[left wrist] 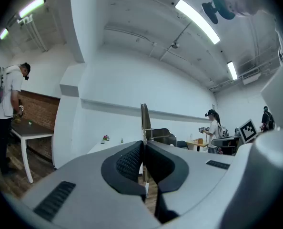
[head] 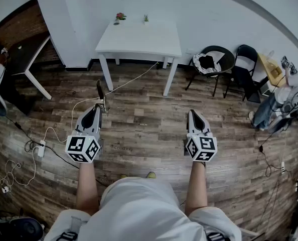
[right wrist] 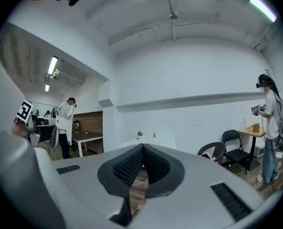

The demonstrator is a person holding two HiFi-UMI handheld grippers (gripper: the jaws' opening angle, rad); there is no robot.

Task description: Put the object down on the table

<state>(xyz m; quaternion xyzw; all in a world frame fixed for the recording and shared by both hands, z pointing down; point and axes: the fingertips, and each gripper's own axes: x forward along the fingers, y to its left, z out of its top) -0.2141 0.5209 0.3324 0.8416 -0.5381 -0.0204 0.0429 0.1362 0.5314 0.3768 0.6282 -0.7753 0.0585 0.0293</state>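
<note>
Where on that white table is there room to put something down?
Almost the whole white table is bare: everything in front of the pink flower pot and the small green plant at its far edge. The floor to its right is crowded with chairs.

L hand-held gripper (head: 98, 109) & R hand-held gripper (head: 193, 113) level, jaws closed.

White table (head: 139, 41) bears two small plants (head: 120, 17) (far edge).

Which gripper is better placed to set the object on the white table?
Left. The left gripper pinches the thin dark object; the right gripper is shut on nothing. The table lies ahead.
</note>
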